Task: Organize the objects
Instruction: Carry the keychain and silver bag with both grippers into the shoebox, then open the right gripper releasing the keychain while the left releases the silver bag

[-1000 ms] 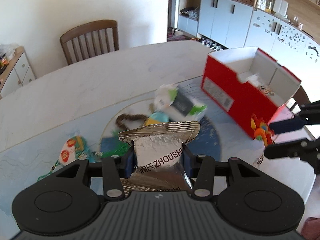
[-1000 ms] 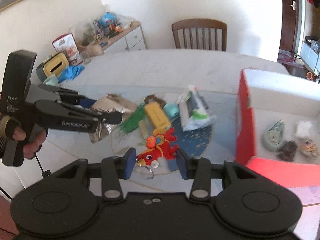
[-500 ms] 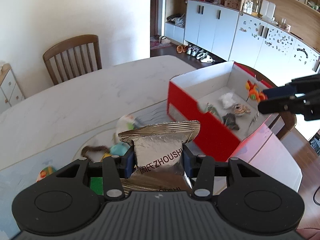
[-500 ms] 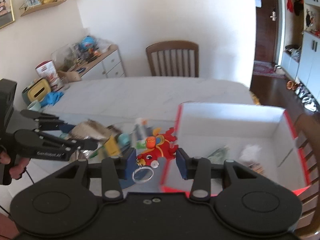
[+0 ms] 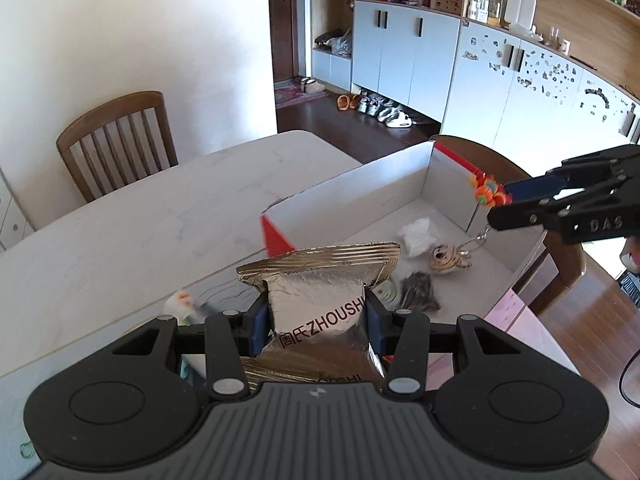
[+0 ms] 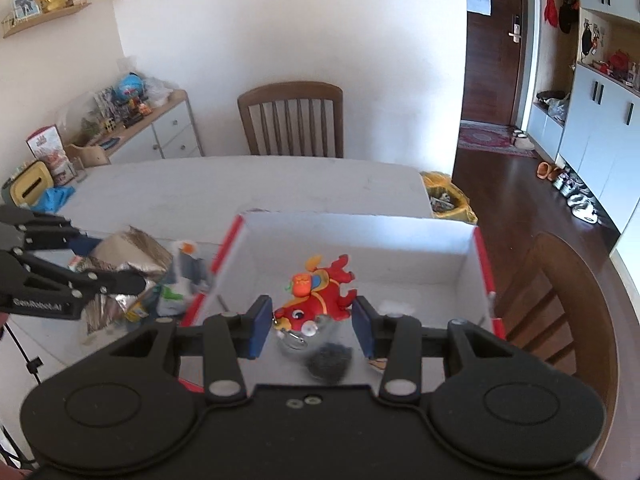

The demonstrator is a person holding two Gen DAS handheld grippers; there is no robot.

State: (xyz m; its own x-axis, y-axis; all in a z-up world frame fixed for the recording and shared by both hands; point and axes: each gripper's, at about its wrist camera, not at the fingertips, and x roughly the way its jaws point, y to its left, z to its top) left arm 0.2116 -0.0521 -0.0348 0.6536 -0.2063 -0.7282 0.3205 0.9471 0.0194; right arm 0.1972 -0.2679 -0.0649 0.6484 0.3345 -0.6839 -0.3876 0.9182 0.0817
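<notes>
My left gripper point(image 5: 316, 324) is shut on a silver foil snack packet point(image 5: 318, 298) and holds it over the near corner of the red box point(image 5: 276, 236) with a white inside. My right gripper point(image 6: 312, 322) is shut on a red toy keychain point(image 6: 316, 298), whose metal ring hangs below it, above the box's inside point(image 6: 360, 252). In the left wrist view the right gripper point(image 5: 500, 204) reaches in from the right over the box with the keychain point(image 5: 486, 192). In the box lie a striped toy point(image 5: 446, 258), a white wad point(image 5: 416, 234) and a dark piece point(image 5: 420, 292).
Several loose items point(image 6: 176, 280) stay on the white table point(image 5: 160, 216) left of the box. Wooden chairs stand at the far side point(image 6: 292, 120) and behind the box point(image 6: 560, 292). A yellow bag point(image 6: 444, 196) sits on the floor past the table's end.
Both grippers have swung from the pile of items on the table over to the red box, rising a little, each keeping its hold. The box now fills the middle of both views.
</notes>
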